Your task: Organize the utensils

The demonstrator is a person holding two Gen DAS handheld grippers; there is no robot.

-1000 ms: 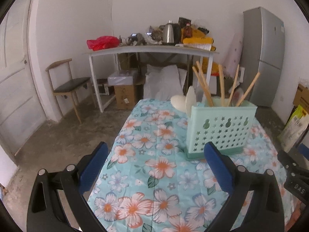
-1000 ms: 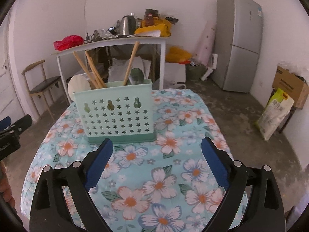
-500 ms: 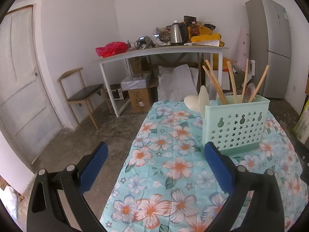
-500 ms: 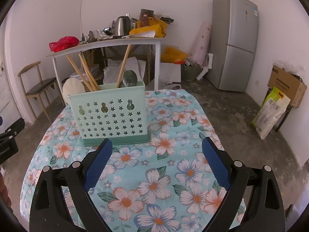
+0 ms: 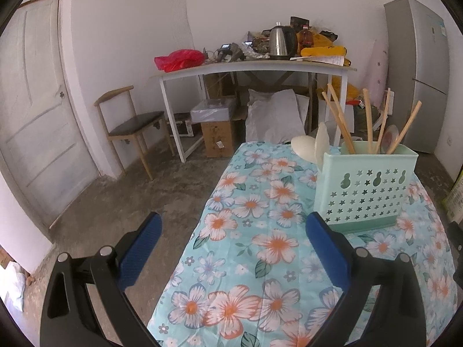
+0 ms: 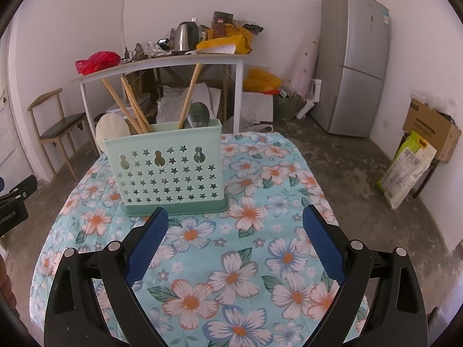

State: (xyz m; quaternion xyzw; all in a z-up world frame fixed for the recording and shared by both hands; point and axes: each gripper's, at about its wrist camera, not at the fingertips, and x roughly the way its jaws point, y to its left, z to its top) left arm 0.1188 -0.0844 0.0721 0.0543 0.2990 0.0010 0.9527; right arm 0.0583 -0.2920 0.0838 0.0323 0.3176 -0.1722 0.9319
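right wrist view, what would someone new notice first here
The mint green utensil caddy with star cutouts, standing on the floral tablecloth and bristling with wooden chopsticks. Then the open right gripper in the foreground, holding nothing, and the grey fridge against the back wall.

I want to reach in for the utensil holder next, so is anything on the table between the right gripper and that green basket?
Nothing visible. Only bare flowered tablecloth lies between the open right gripper and the green basket.
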